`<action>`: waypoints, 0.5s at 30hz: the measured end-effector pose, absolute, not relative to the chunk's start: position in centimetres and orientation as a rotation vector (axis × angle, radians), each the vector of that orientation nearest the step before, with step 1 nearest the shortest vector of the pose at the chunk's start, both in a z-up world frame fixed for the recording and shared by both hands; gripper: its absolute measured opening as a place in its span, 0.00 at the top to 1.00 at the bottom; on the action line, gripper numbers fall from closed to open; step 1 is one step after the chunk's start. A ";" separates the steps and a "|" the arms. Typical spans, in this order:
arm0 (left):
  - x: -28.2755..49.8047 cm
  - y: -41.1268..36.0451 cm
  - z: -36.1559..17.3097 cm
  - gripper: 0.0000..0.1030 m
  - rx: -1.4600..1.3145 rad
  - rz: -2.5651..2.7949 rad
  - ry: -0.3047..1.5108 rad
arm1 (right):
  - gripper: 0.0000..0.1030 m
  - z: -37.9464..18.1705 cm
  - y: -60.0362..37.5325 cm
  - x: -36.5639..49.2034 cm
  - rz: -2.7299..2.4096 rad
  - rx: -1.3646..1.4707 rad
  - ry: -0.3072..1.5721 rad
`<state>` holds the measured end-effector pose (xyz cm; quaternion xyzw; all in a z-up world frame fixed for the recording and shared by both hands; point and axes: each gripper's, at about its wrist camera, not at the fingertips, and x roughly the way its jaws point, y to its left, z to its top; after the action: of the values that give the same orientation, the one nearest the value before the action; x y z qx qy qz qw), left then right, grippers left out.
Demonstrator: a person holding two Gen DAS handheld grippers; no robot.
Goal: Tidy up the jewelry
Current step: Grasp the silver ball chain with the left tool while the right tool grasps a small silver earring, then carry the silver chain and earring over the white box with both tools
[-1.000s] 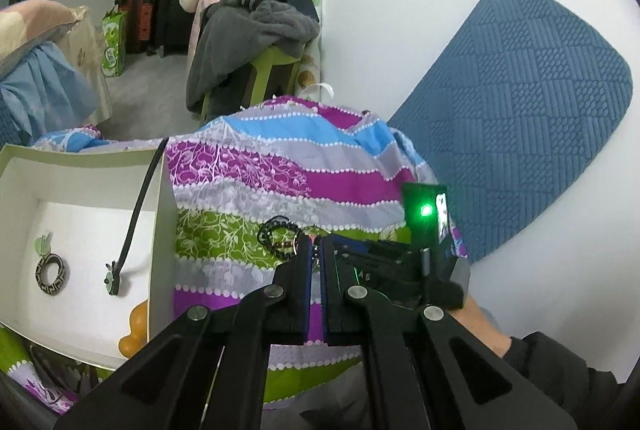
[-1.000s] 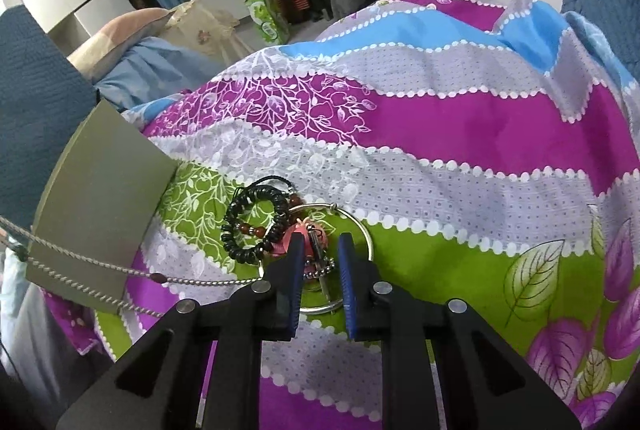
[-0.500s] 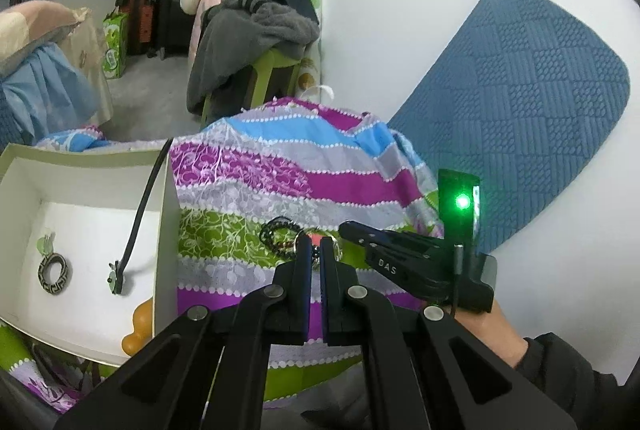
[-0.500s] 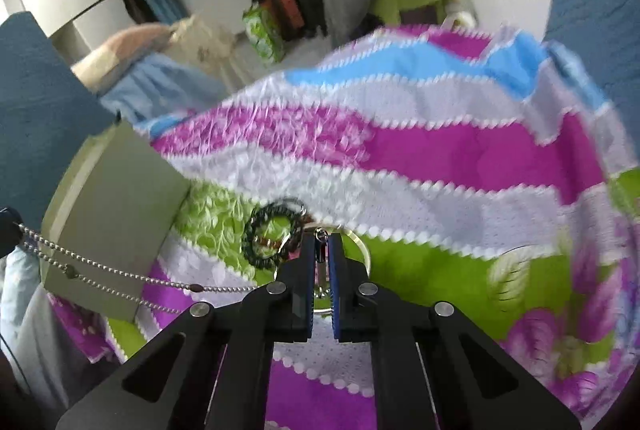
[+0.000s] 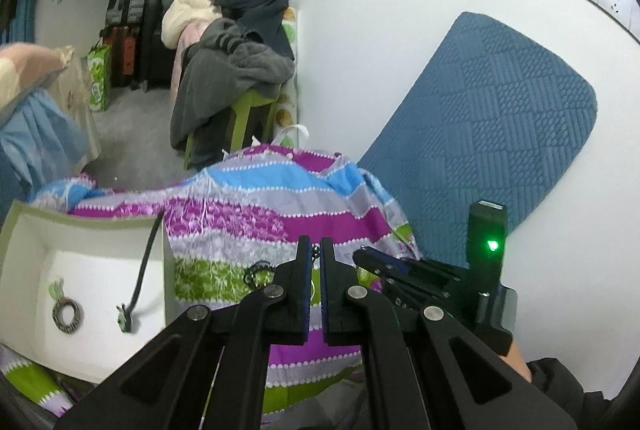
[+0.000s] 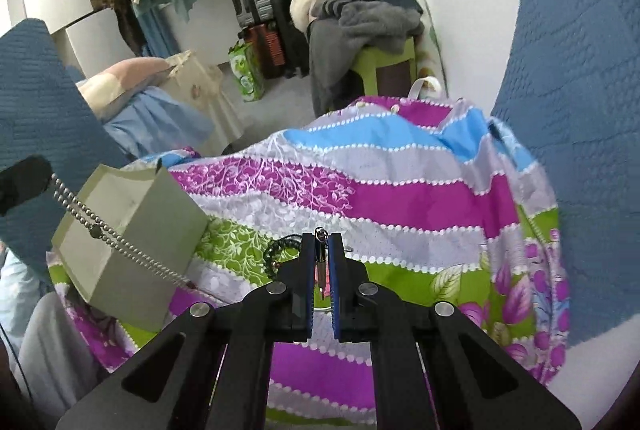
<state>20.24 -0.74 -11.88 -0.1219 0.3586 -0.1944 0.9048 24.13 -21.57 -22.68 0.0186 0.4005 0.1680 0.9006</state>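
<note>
My right gripper [image 6: 321, 242] is shut on a metal ring with a red charm [image 6: 320, 268], lifted above the striped cloth [image 6: 400, 197]. It also shows in the left wrist view [image 5: 360, 256]. A black bead bracelet [image 6: 276, 250] lies on the cloth's green band, also in the left wrist view [image 5: 256, 270]. My left gripper [image 5: 315, 250] is shut on a ball chain [image 6: 120, 242] that hangs from it. A white open box [image 5: 24, 230] at the left holds a dark patterned ring [image 5: 67, 314] and a black cord necklace [image 5: 140, 278]. The same box's grey-green outer wall [image 6: 132, 230] shows in the right wrist view.
A blue quilted pad [image 5: 480, 121] leans on the white wall at the right. A green stool with piled clothes [image 5: 240, 69] stands beyond the cloth. Suitcases [image 5: 124, 21] and a green bag [image 5: 98, 77] are farther back. Pillows [image 6: 140, 89] lie at the left.
My right gripper closed on the metal ring with the charm and lifted it off the cloth. Both views have pulled up and back. The left gripper stayed shut.
</note>
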 end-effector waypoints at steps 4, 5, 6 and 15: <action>20.3 -0.6 -10.2 0.99 -0.222 -0.402 0.739 | 0.96 -20.2 -21.6 23.3 0.318 0.041 0.813; 20.4 -0.5 -9.8 0.99 -0.215 -0.398 0.746 | 0.96 -19.6 -21.6 23.1 0.315 0.042 0.812; 20.4 -0.4 -9.5 0.99 -0.211 -0.397 0.752 | 0.96 -18.9 -21.5 22.9 0.309 0.041 0.810; 20.1 1.9 -5.2 0.99 -0.160 -0.374 0.728 | 0.96 -13.0 -19.6 22.1 0.306 0.034 0.766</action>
<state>20.12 1.89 -5.15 -0.0777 0.3537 -0.1815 0.9143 22.14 -19.55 -12.96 0.0165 0.3724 0.1489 0.9159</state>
